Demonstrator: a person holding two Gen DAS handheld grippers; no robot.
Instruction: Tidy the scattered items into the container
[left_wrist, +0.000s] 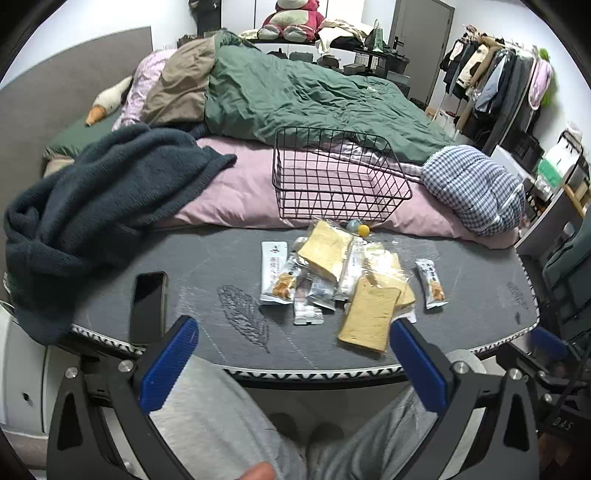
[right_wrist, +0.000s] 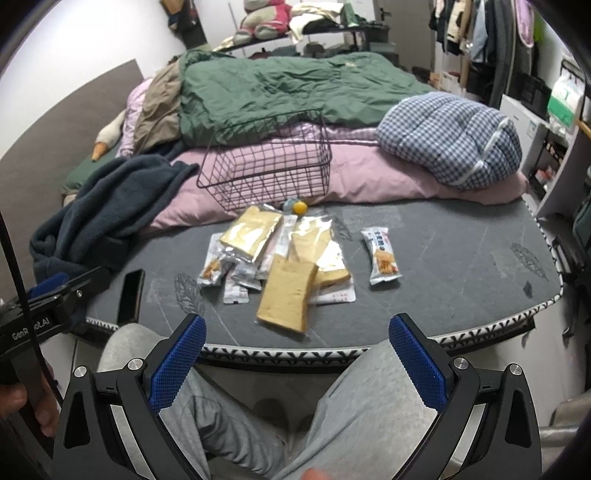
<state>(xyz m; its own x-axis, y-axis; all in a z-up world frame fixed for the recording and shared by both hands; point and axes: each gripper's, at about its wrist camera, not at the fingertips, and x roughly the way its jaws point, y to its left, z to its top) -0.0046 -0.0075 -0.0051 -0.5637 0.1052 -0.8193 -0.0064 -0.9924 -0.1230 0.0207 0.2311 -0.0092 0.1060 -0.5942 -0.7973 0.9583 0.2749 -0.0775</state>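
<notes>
A pile of snack packets lies on the grey mattress: wrapped bread slices (left_wrist: 369, 317) (right_wrist: 286, 293), silver snack bags (left_wrist: 275, 273) (right_wrist: 212, 271), and a lone snack bar (left_wrist: 430, 282) (right_wrist: 382, 256) to the right. A small yellow ball (left_wrist: 364, 230) (right_wrist: 299, 207) sits behind them. A black wire basket (left_wrist: 332, 173) (right_wrist: 266, 162) stands empty, tilted on the pink quilt behind the pile. My left gripper (left_wrist: 291, 339) is open and empty, held before the mattress edge. My right gripper (right_wrist: 297, 336) is open and empty, likewise short of the pile.
A black phone (left_wrist: 147, 306) (right_wrist: 130, 295) lies left of the pile. A dark blue blanket (left_wrist: 92, 206) (right_wrist: 107, 218) is heaped at left, a checked cushion (left_wrist: 472, 184) (right_wrist: 450, 136) at right, a green duvet (left_wrist: 314, 96) behind. The person's grey-trousered legs are below both grippers.
</notes>
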